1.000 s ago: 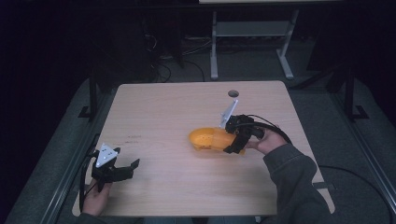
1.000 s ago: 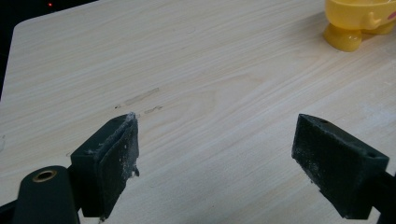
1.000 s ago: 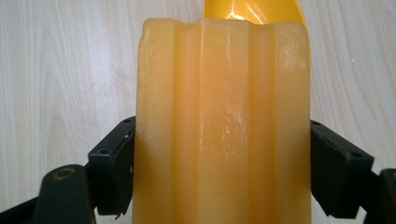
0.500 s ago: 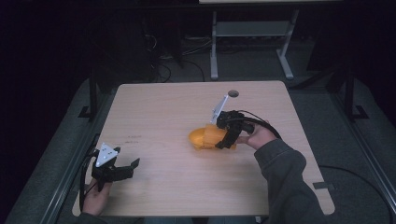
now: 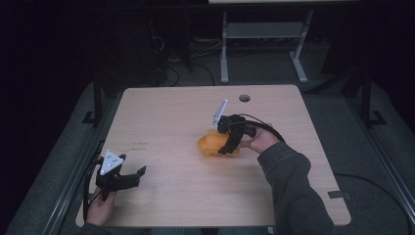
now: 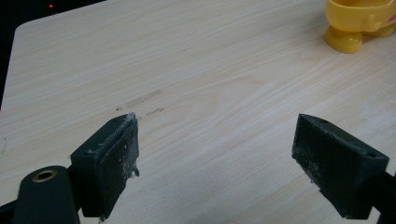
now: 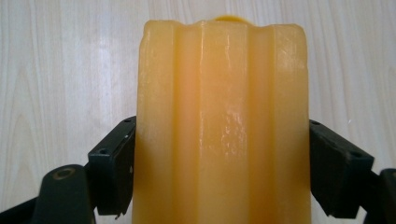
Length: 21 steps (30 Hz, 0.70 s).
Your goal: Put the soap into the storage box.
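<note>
Two jaws of the right hand-held gripper (image 5: 226, 143) are pressing the smooth, ribbed sides of the orange plastic container (image 7: 223, 121), lying near the middle of the worktop (image 5: 166, 112). Its glossy surface could be slipping out if lifted carelessly. The left hand-held gripper (image 5: 128, 177) is resting wide open, well apart. Since the earlier frame, the right gripper is sitting further over the container.

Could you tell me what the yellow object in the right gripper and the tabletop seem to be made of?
Yellow object: probably moulded plastic, glossy and slightly translucent, with smooth ridges catching highlights. Tabletop: pale wood-grain surface, likely matte laminate, though solid wood is possible.
</note>
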Available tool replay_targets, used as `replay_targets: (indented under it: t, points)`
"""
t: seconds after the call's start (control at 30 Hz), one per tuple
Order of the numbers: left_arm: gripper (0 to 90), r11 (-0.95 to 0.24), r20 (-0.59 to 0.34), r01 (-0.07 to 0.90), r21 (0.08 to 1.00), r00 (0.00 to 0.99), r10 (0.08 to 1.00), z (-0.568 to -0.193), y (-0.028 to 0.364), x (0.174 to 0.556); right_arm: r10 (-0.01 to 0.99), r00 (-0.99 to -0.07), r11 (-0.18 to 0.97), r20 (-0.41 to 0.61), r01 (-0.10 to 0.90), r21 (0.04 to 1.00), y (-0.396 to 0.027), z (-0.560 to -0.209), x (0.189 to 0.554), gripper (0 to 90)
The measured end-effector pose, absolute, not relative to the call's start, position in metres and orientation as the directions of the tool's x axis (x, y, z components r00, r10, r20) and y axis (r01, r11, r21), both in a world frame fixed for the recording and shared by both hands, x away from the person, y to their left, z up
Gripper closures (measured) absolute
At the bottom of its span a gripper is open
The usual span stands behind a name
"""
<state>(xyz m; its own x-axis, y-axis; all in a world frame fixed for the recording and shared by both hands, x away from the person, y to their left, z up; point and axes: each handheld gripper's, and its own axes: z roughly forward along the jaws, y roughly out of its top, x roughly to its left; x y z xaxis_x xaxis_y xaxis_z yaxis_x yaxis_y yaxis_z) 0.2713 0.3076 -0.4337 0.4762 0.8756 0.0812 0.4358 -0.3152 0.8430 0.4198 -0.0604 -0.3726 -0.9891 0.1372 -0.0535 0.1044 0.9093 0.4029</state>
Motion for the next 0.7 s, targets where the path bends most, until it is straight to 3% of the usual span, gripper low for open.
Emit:
replay_targets:
  t: [0.7]
  points:
    - [14.2, -0.302, 0.074, 0.437, 0.847, 0.466, 0.882, -0.432, 0.311, 0.270, 0.099, -0.995, 0.916, -0.025, 0.081, 0.393, -0.043, -0.390, 0.442, 20.5]
